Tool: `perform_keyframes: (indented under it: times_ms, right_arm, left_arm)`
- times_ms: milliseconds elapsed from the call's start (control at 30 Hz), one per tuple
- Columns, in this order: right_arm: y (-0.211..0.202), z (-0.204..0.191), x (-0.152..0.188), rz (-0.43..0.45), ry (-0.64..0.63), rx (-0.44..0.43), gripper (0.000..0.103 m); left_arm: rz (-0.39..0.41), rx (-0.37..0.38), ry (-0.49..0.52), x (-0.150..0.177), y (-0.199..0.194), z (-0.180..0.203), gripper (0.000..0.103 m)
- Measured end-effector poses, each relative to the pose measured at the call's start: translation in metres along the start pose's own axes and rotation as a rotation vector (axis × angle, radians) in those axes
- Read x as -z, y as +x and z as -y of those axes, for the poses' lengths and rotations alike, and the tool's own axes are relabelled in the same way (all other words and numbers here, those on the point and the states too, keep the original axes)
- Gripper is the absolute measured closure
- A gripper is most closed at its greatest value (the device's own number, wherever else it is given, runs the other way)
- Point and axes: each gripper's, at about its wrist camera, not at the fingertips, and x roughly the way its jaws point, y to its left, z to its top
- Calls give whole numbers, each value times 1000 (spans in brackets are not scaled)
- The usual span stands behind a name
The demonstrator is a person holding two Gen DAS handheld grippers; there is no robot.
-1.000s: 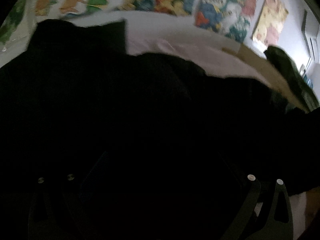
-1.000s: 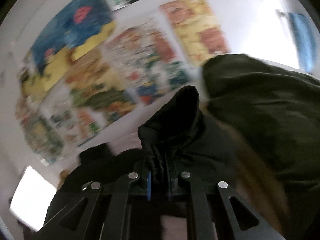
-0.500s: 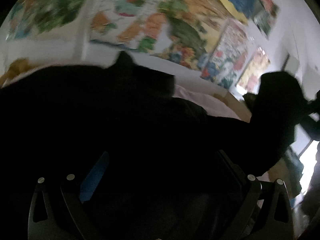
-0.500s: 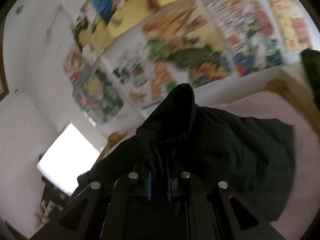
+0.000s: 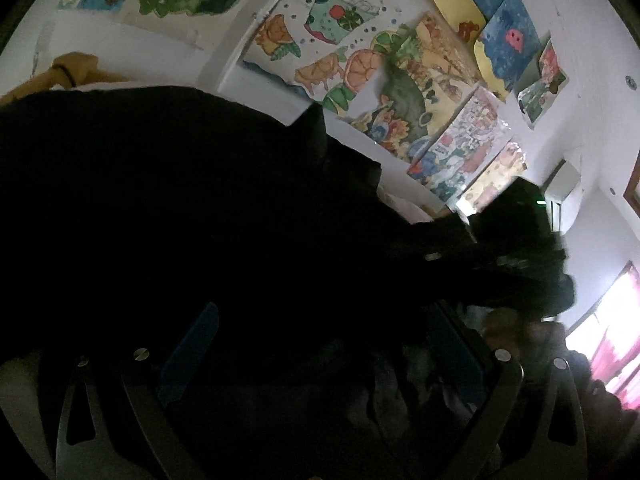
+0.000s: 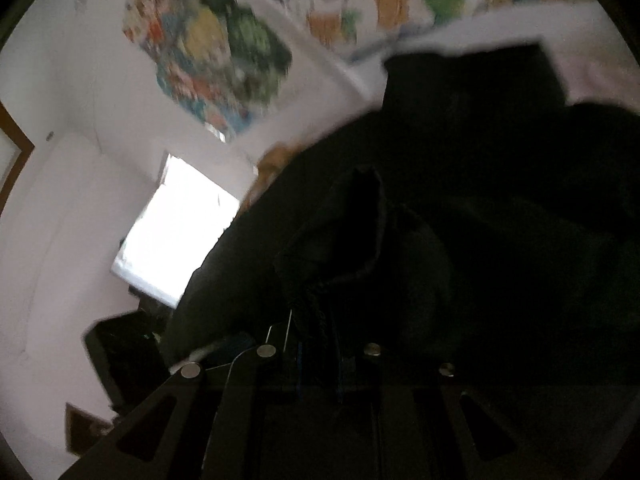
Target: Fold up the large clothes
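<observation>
Pinching a bunched fold of the black jacket (image 6: 460, 208), my right gripper (image 6: 318, 356) now sits low over the bed where earlier it faced the posters (image 5: 400, 92); jaws starting to part. Left gripper (image 5: 316, 340): jaws wide, jacket heaped between them

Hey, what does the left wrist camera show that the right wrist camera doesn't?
Left wrist only: the air conditioner, a pink curtain, and the left gripper, wide open over dark cloth. Right wrist only: a bright window and the right gripper, its jaws opening with a fold of the jacket between them. Both: that black jacket, the posters and a yellow-brown cloth by the wall.
</observation>
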Motion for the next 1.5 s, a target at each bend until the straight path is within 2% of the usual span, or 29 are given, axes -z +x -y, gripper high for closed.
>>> perform_keyframes:
  times_ms: [67,100,133,167,200,233,367,467,533,567,600,633,667,700,733,767,800,900,1033,1067,1133,1233,1367,1500]
  right_arm:
    - [8,6,-2,-30,16,-39,83]
    - [8,8,-3,-29,21,-50,74]
    - [3,10,-5,-12,22,-52,60]
    - [-2,11,-7,9,19,-49,53]
    - [-9,13,-9,32,18,-47,38]
    - [-14,12,-8,47,18,-48,30]
    - [-45,26,-14,125,58,-33,30]
    - [-68,38,-11,173,74,23,30]
    - [-82,47,-6,195,71,72,30]
    - [-94,54,-2,210,62,106,30]
    - [-101,57,-1,224,53,131,30]
    - [-106,62,-1,235,45,148,30]
    - [-120,67,2,261,28,190,30]
    - [-130,71,5,280,12,222,30]
    - [-139,74,6,300,-5,255,30]
    - [-148,77,9,319,-21,287,30]
    - [-152,78,9,336,-34,319,30]
    - [-171,88,14,400,-56,464,30]
    - [-164,100,17,387,-103,594,30]
    - [-160,102,18,376,-128,620,31]
    - [-143,108,21,326,-187,666,49]
    - [-116,125,25,220,-195,657,64]
    - [-76,147,30,109,-201,701,67]
    - [-55,162,30,70,-205,727,67]
  left_arm:
    - [-32,4,12,1,7,2,2]
    - [-50,0,18,3,10,0,2]
    - [-74,-14,28,4,16,2,2]
    - [-103,-40,40,6,23,3,2]
    - [-127,-63,50,8,29,4,2]
    - [-165,-93,61,9,40,6,2]
    - [-258,-172,63,14,72,5,2]
    - [-258,-204,38,12,81,5,6]
    - [-239,-220,10,10,80,4,27]
    - [-233,-240,-5,9,80,3,34]
    - [-226,-257,-17,11,80,0,50]
    - [-215,-262,-32,11,78,-2,60]
    - [-198,-257,-47,11,75,-4,63]
    - [-175,-255,-51,11,71,-3,74]
    - [-159,-270,-40,11,68,-2,96]
    - [-138,-303,-16,10,64,4,99]
    - [-110,-301,4,8,59,10,99]
    - [2,-354,97,8,42,30,100]
    - [148,-483,186,3,14,47,100]
    - [151,-505,190,2,15,49,100]
    - [133,-535,182,0,10,43,100]
    - [88,-559,156,2,13,28,100]
    - [19,-619,171,6,26,12,100]
    - [-39,-655,168,10,39,-3,99]
